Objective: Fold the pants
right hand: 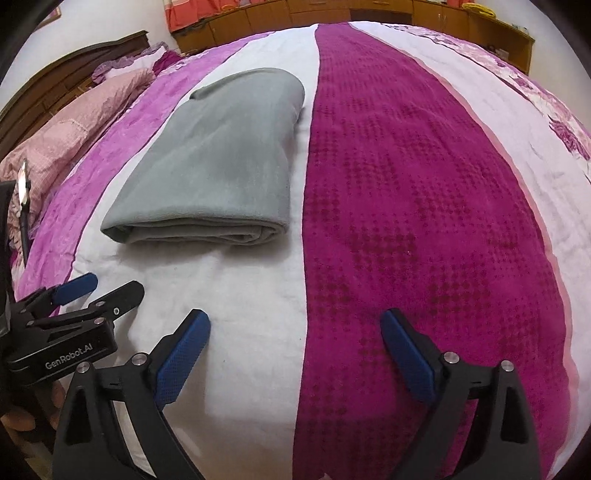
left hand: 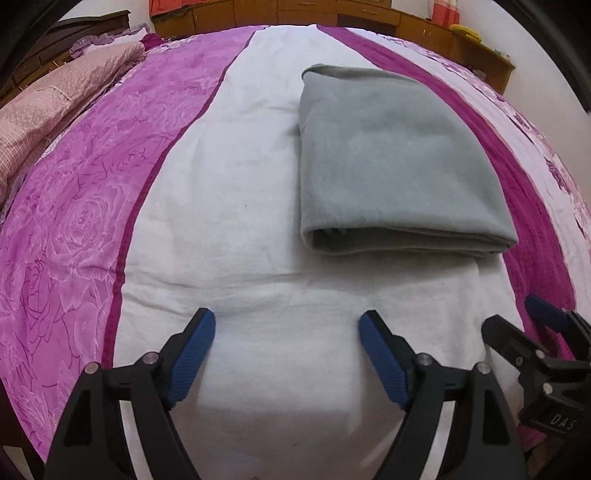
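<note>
The grey pants (left hand: 391,162) lie folded into a thick rectangle on the white stripe of the bedspread; they also show in the right wrist view (right hand: 218,166), at upper left. My left gripper (left hand: 286,325) is open and empty, hovering over white cloth nearer than the pants' folded edge. My right gripper (right hand: 295,325) is open and empty, to the right of the pants over the white and magenta stripes. The right gripper also shows in the left wrist view (left hand: 517,317), and the left gripper shows in the right wrist view (right hand: 110,286). Neither touches the pants.
The bedspread has a pink rose panel (left hand: 74,221) at left and a dark magenta stripe (right hand: 406,221) at right. A pink quilt (left hand: 55,99) is heaped by the dark headboard (right hand: 74,62). Wooden cabinets (left hand: 332,14) line the far wall.
</note>
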Tool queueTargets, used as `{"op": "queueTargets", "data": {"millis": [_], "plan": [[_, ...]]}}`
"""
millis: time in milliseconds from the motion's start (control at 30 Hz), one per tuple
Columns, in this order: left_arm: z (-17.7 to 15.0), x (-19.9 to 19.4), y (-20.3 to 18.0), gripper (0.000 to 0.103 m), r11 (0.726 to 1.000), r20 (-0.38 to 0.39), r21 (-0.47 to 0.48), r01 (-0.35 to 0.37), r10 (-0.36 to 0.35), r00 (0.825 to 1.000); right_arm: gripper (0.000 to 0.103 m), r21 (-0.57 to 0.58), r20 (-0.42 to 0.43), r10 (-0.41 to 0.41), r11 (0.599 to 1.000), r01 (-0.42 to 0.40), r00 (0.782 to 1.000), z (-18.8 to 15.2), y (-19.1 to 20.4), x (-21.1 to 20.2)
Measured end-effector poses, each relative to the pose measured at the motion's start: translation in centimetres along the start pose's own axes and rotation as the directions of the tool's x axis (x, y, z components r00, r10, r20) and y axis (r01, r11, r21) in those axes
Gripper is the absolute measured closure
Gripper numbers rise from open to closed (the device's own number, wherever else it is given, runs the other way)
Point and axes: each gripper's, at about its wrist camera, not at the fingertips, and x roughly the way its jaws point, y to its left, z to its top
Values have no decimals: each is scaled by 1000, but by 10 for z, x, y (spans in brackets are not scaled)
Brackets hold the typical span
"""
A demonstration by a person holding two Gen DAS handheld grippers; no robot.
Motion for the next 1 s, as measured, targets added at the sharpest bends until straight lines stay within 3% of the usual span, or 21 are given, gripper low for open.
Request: {"op": "queueTargets", "data": {"millis": [1000], "plan": [[1,3,1,18,1000,10,-8,7,-7,1000,8,22,29,-16,1000,15,999,-4,2,4]]}}
